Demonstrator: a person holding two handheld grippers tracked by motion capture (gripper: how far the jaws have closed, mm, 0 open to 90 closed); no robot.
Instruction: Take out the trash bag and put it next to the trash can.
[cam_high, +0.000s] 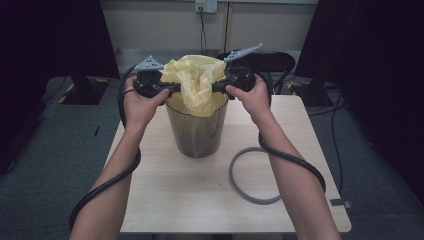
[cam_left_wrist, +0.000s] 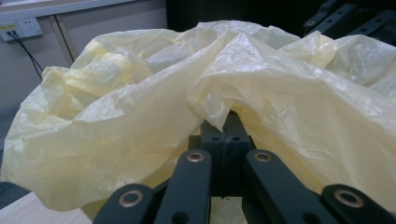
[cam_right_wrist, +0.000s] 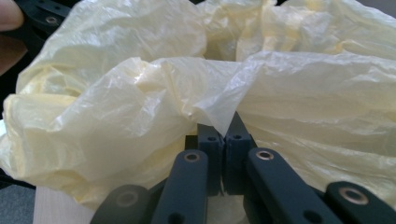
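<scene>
Over the mouth of the dark translucent waste bin (cam_high: 196, 131), right at the middle of the pale wooden table (cam_high: 175, 200), a crumpled yellow plastic bag (cam_high: 196, 80) is bunched up between two hand-held grippers. The left gripper (cam_high: 170, 89) comes in from the left side of the bin, the right gripper (cam_high: 220, 86) from the right, and both are level with the rim, facing each other across the bag. The lower part of the bag hangs inside the bin; the rest billows above the rim.

From the left gripper view, the jaws are clenched tight together, with a fold of the yellow film (cam_left_wrist: 219, 100) pinched at their tips and draping over them. In the right gripper view it's the same story: jaws pressed together, a corner of the bag (cam_right_wrist: 219, 100) caught between the tips, the plastic spreading wide on both sides.

Each hand wraps its gripper body, the left hand (cam_high: 139, 105) and the right hand (cam_high: 256, 99) well up over the far half of the table. A grey ring (cam_high: 235, 182) lies flat on the table to the right of the bin, near the right forearm. Black cables trail from both grippers down along the arms. The bin stands upright.
</scene>
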